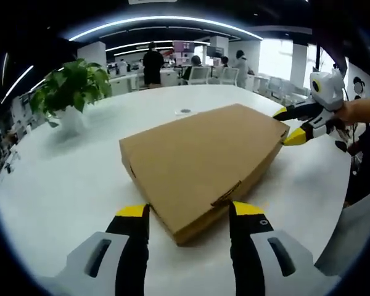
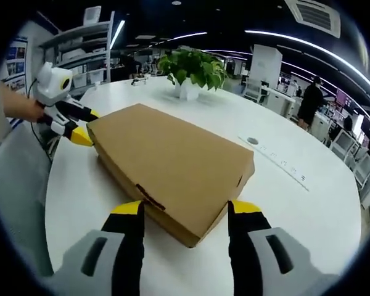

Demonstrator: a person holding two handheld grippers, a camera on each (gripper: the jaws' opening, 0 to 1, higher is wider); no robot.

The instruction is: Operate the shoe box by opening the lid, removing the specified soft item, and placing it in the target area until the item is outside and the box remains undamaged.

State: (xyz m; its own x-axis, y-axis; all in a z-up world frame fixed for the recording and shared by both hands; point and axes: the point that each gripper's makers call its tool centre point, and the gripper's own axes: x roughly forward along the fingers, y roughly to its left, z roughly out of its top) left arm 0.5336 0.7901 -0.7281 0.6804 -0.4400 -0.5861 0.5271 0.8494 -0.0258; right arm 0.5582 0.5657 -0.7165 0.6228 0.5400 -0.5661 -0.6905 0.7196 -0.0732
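Box (image 1: 203, 163) at frame centre, lid not yet lifted (opening step): both grippers, left (image 1: 188, 213) and right (image 2: 185, 209), gape empty astride opposite corners, needing lid-edge purchase next.

Bare table (image 1: 68, 185) rings the shoe box (image 1: 203, 160) — potted plant (image 1: 71, 92) stands well apart.

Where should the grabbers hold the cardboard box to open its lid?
Probably at the lid's front edge, along the long side of the shoe box with the small tab. The lid lies flat and shut, so come in low from the side. The left gripper and right gripper straddle opposite corners.
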